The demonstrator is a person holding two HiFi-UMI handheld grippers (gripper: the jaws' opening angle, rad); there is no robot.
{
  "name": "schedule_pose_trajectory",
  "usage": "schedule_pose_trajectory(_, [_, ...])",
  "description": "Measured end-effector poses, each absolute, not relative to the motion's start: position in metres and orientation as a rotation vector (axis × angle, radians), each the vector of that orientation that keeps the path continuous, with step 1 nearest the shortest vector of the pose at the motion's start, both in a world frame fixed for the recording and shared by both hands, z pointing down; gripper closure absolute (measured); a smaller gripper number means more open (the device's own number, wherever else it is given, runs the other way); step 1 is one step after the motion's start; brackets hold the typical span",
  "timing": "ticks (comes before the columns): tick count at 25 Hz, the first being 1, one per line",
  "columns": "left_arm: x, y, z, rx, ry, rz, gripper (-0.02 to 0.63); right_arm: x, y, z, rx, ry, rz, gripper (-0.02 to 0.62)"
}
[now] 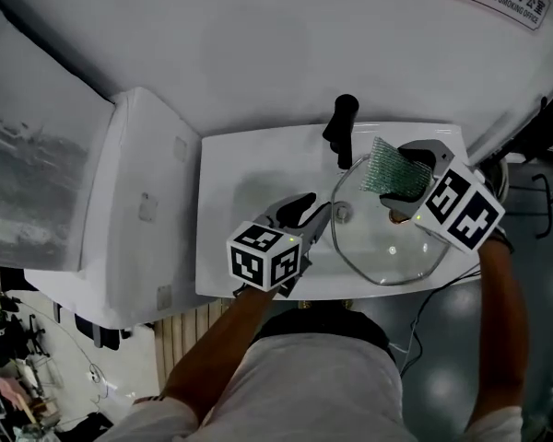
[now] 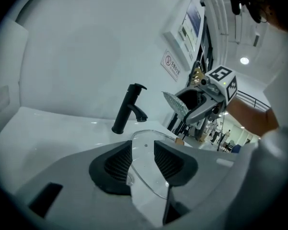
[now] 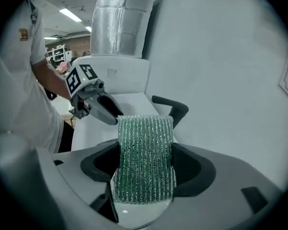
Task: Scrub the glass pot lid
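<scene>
The clear glass pot lid (image 1: 387,247) lies in the right half of the white sink (image 1: 249,201), its knob (image 1: 343,213) near its left side. My left gripper (image 1: 315,208) is at the lid's left rim; in the left gripper view the lid (image 2: 146,176) passes between the ribbed pads (image 2: 116,164) with a gap on each side, so the left gripper (image 2: 143,159) is open. My right gripper (image 1: 407,175) hovers over the lid's far right part, shut on a green scouring cloth (image 1: 384,166). The cloth (image 3: 144,147) hangs out of the right gripper (image 3: 145,171).
A black faucet (image 1: 341,127) stands at the sink's back edge, just behind the lid. A white cabinet-like unit (image 1: 138,210) adjoins the sink on the left. A white wall rises behind. The sink's left half is bare.
</scene>
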State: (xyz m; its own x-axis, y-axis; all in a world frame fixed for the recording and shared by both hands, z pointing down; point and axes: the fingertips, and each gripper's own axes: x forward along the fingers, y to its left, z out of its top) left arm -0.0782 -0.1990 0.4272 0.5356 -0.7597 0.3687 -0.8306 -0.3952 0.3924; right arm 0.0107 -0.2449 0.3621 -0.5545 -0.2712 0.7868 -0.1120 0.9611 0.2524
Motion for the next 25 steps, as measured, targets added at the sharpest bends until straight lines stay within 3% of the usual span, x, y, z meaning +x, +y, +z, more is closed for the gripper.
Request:
schedule_pose_trajectory(10, [-0.067,-0.207,0.473,2.077,-1.148,0.196,0.411,0.001,-0.262,0.425,-0.054,-1.952,-0.236,0.262])
schedule_pose_trajectory(25, [-0.051,-0.209,0.517,1.919,-0.959,0.2,0.4,-0.023,-0.257,0.489,-0.355,-1.772,-0.24,0.262])
